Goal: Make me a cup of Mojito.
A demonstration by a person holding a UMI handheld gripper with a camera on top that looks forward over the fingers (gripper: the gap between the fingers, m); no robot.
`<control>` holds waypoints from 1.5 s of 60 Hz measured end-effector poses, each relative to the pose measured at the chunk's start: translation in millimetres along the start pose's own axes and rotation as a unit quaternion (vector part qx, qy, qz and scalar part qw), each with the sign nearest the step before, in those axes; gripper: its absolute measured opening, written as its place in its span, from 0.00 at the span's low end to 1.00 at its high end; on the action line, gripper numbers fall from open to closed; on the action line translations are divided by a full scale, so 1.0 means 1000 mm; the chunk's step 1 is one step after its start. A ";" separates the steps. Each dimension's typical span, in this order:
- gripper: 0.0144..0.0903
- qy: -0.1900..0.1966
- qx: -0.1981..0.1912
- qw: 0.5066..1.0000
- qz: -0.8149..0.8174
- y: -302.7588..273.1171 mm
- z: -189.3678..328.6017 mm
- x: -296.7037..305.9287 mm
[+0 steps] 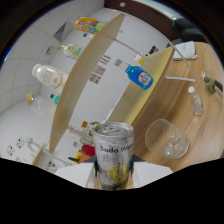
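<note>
The gripper (pixel 113 172) clamps the thin, dentable silver soda-water can (pixel 114 150) mid-body, beside the fragile clear ice-filled glass (pixel 166 138).

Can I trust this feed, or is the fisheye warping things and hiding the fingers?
Gripper view: strong fisheye bends the shelf boards and table edge; dark vignette rings it; the soda can is blurred low down, fingers lost in black; glass readable.

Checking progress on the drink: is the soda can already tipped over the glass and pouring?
No: the soda can is held between the gripper fingers beside the glass, not over it, and nothing is pouring.
</note>
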 end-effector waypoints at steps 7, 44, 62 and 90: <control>0.48 -0.039 0.002 0.989 0.142 -0.009 0.001 -0.011; 0.49 -0.167 -0.006 0.821 0.545 -0.053 -0.009 -0.038; 0.49 -0.093 0.027 0.983 0.158 -0.050 -0.013 -0.055; 0.48 0.027 0.047 0.909 -0.413 0.021 0.039 -0.006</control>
